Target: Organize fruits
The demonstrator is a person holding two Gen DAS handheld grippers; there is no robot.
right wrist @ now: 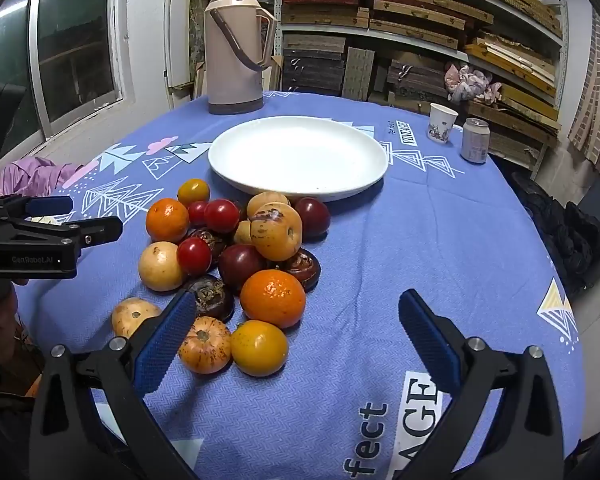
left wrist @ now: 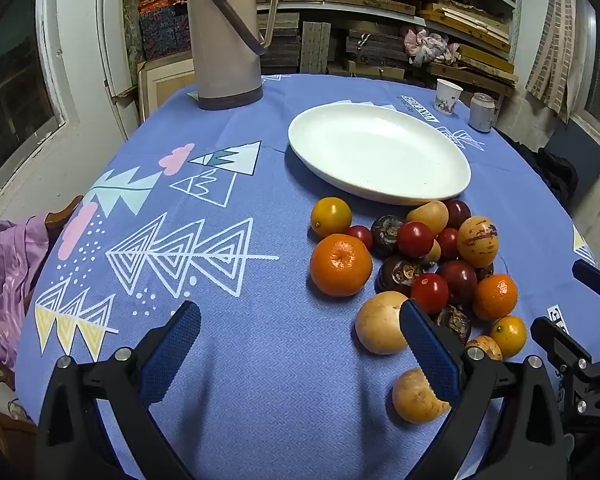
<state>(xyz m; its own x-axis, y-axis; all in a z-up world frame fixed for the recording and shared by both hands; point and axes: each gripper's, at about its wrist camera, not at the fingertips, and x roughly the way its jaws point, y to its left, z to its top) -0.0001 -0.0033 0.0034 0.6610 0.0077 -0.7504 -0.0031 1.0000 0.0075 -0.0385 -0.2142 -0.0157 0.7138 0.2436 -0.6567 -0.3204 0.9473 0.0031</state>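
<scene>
Fruit pile (right wrist: 236,256) beside white plate (right wrist: 300,184); left gripper (left wrist: 300,320), right gripper (right wrist: 296,312) both released.

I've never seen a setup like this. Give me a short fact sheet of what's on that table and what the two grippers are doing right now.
surface: round table under a blue patterned tablecloth
plate: white plate, nothing on it
fruit: mixed pile on the cloth just in front of the plate, none moved onto it yet
other items: flask, paper cup, can at the far side
left gripper: open, holding nothing, to the left of the pile
right gripper: open, holding nothing, over the near edge of the pile
</scene>
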